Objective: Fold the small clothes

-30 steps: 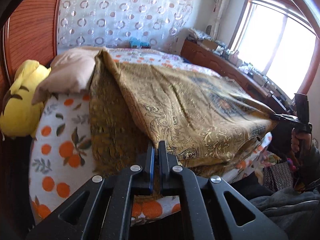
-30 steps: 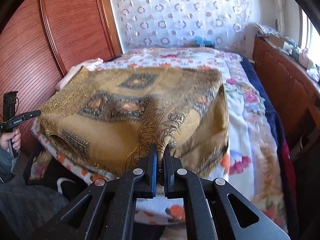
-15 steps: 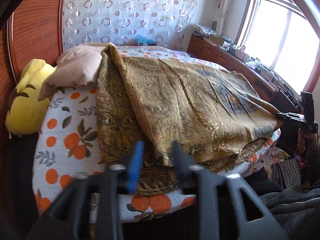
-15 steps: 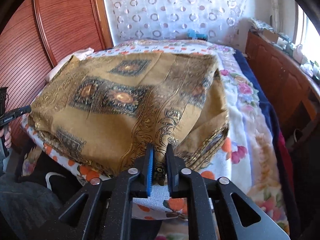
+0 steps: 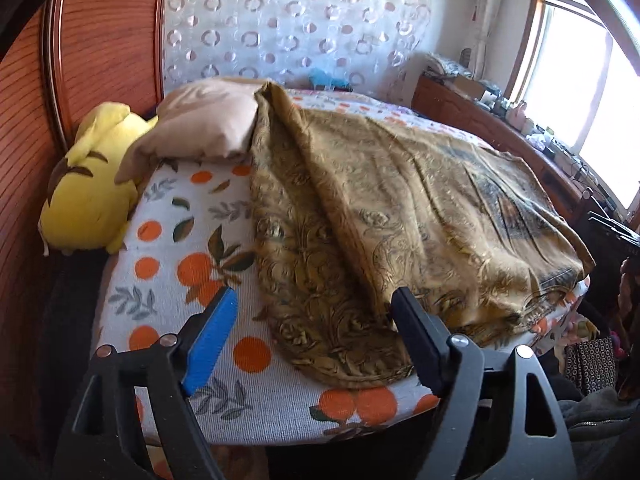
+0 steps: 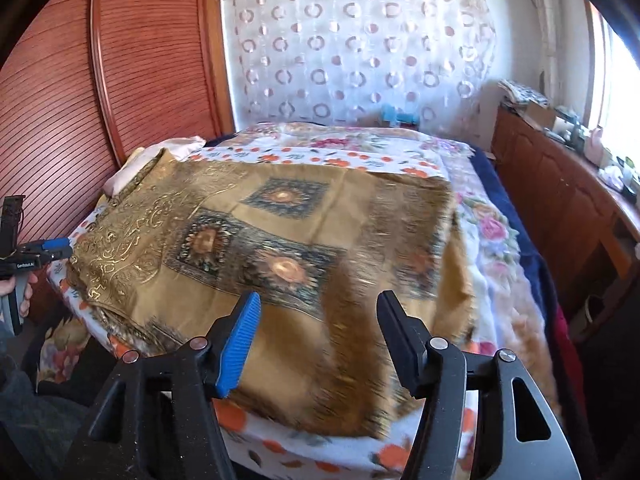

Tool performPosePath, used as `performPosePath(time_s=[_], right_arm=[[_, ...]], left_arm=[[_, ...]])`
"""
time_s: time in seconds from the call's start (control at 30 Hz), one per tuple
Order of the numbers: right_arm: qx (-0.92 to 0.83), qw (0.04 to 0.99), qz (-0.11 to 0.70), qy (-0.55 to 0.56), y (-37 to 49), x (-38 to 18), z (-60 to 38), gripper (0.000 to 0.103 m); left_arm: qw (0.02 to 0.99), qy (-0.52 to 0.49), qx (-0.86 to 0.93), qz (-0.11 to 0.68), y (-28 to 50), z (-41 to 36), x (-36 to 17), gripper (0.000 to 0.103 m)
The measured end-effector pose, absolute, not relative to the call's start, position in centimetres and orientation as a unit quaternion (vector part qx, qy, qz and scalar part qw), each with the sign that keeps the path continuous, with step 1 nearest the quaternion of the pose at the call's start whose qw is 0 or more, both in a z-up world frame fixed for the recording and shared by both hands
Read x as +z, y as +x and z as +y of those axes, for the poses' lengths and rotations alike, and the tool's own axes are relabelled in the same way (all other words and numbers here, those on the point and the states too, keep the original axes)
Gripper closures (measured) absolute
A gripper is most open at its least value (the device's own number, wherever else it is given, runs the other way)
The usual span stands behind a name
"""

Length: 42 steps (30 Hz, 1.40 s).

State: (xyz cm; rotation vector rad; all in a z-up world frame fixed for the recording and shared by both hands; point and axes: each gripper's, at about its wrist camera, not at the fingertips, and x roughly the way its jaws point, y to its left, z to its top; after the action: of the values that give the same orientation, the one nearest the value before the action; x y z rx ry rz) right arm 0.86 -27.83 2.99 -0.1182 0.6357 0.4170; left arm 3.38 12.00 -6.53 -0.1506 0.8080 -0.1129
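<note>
Both grippers let go, cloth down on the bed

The left gripper (image 5: 312, 316) has just been opening, jaws spread wide, nothing pinched, the golden patterned cloth (image 5: 400, 208) lying under and between them; the right gripper (image 6: 318, 320) has just been opening too, jaws apart over the cloth's near edge, not pressing it; the cloth lies folded over on the orange-print sheet (image 5: 180, 240), beside a beige pillow (image 5: 204, 124) and yellow plush toy (image 5: 92, 192).

A home bedroom: bed (image 5: 248, 396) in orange-print sheet, pillow (image 5: 200, 124), yellow plush toy (image 5: 92, 196), curtain (image 6: 360, 52).
</note>
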Motion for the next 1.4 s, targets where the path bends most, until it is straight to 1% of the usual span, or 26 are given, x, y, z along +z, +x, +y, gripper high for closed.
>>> performPosePath(time_s=[0.3, 0.4, 0.63, 0.7, 0.77, 0.83, 0.93, 1.17, 1.4], right_arm=[[0.27, 0.904, 0.322, -0.073, 4.1, -0.8, -20.3, 0.04], [0.283, 0.903, 0.31, -0.095, 5.1, -1.8, -18.3, 0.04], [0.287, 0.889, 0.335, -0.12, 6.5, -4.7, -15.2, 0.04], [0.281, 0.895, 0.325, -0.123, 6.5, -5.1, -14.8, 0.04], [0.28, 0.897, 0.322, -0.114, 6.5, -5.3, -14.9, 0.038], [0.279, 0.901, 0.313, -0.115, 6.3, -5.5, -14.6, 0.033], [0.274, 0.902, 0.314, -0.113, 5.9, -5.6, -14.8, 0.031], [0.272, 0.904, 0.311, -0.112, 5.6, -5.5, -15.1, 0.03], [0.273, 0.905, 0.308, -0.112, 4.7, -5.3, -15.5, 0.03]], left_arm=[[0.912, -0.071, -0.046, 0.401, 3.8, 11.4, -7.3, 0.023], [0.912, -0.067, -0.043, 0.403, 3.9, 11.1, -7.5, 0.023], [0.911, -0.068, -0.046, 0.403, 4.2, 11.0, -7.6, 0.023], [0.911, -0.069, -0.046, 0.403, 4.2, 11.0, -7.6, 0.023], [0.912, -0.069, -0.045, 0.403, 4.2, 11.0, -7.6, 0.023], [0.912, -0.073, -0.047, 0.401, 4.2, 11.0, -7.6, 0.023], [0.914, -0.086, -0.05, 0.392, 4.2, 11.2, -7.4, 0.023], [0.909, -0.127, -0.055, 0.393, 5.1, 11.8, -7.8, 0.023], [0.914, -0.126, -0.051, 0.383, 4.9, 10.8, -7.8, 0.023]])
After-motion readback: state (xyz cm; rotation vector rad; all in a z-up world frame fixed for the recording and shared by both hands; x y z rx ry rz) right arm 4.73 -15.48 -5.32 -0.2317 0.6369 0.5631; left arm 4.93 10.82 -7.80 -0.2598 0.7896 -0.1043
